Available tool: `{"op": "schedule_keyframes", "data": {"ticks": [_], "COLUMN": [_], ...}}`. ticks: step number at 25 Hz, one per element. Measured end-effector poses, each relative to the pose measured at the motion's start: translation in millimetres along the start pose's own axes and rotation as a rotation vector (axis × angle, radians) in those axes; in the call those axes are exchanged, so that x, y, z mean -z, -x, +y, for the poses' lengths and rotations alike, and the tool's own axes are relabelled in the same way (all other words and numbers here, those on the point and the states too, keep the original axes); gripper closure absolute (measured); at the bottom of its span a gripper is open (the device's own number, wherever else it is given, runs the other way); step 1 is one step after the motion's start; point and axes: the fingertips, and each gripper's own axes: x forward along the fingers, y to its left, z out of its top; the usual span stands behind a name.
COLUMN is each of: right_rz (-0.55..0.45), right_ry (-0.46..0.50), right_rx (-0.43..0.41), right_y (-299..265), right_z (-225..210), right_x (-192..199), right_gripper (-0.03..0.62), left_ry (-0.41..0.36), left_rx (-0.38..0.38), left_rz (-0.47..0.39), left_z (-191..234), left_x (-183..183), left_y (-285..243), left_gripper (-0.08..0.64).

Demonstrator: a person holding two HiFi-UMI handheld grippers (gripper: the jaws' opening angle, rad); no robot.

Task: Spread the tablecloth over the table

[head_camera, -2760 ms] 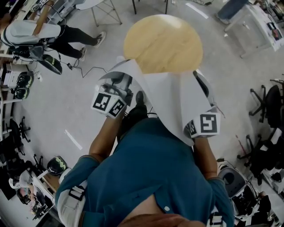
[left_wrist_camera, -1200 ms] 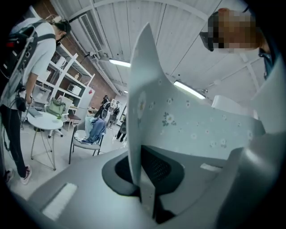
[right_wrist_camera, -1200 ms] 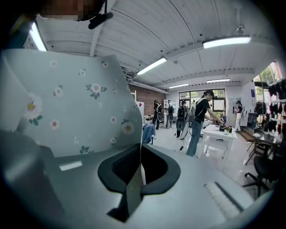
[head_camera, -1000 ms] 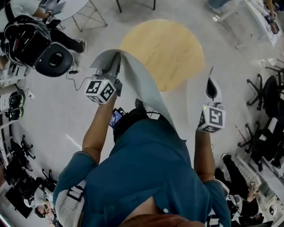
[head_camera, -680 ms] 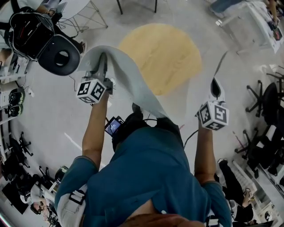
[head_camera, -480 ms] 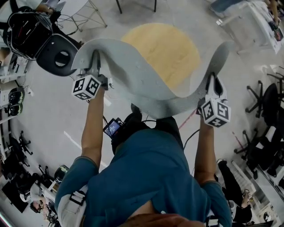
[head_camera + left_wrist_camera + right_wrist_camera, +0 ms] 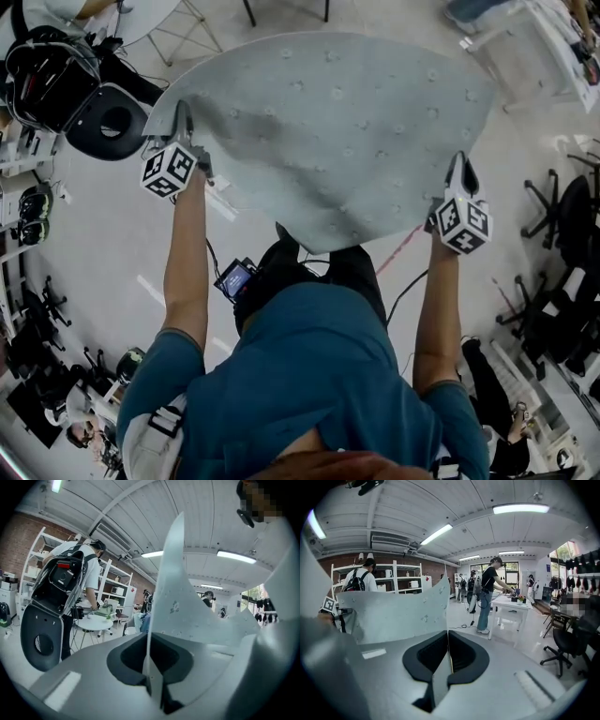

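Black office chairs (image 7: 567, 211) (wheeled) stand on the floor (image 7: 84, 253).

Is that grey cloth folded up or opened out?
Opened out: the cloth shows as one wide sheet in the air, its near corners pinched by the left tongs and right tongs.

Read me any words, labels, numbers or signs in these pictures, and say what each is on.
No text is readable.
The left hand-held gripper and right hand-held gripper carry only black-and-white square markers, no letters.
The tablecloth shows small printed motifs, no words.
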Motion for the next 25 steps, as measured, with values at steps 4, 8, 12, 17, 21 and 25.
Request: {"op": "schedule_keyframes", "data": {"ticks": [4, 8, 12, 17, 21, 25], "right_rz": [0.020, 0.054, 0.084, 0.119, 0.181, 0.214], "right_ry": [0.032, 0.063, 0.104, 0.124, 0.121, 0.113], "right_rx": [-0.005, -0.003, -0.024, -0.040, -0.052, -0.058], "right_y": [-22.2, -50.6, -78.1, -103.9, -121.6, -132.5], "right_z": [-1.1, -4.2, -7.8, -12.1, -7.9, -1.9], "right_x": [8.0, 23.4, 36.2, 57.1, 83.2, 98.2], "right_gripper": [0.578, 0.577, 0.578, 0.577, 0.577, 0.577], "left_ry": [-0.041, -0.044, -0.081, -0.118, -0.110, -0.101], "left_rx": [0.018, -0.012, -0.017, -0.025, -0.038, -0.033], "left_rz": [0.035, 0.079, 0.129, 0.181, 0.234, 0.287], "left_z": [-9.7, -0.3, 2.2, -0.1, 9.3, 7.8], "left_x": [14.9, 39.7, 63.4, 88.7, 115.1, 137.7], "left_y": [-19.0, -38.1, -55.7, -70.4, -76.2, -80.7], "left_gripper": [0.554, 0.554, 0.554, 0.553, 0.551, 0.552]}}
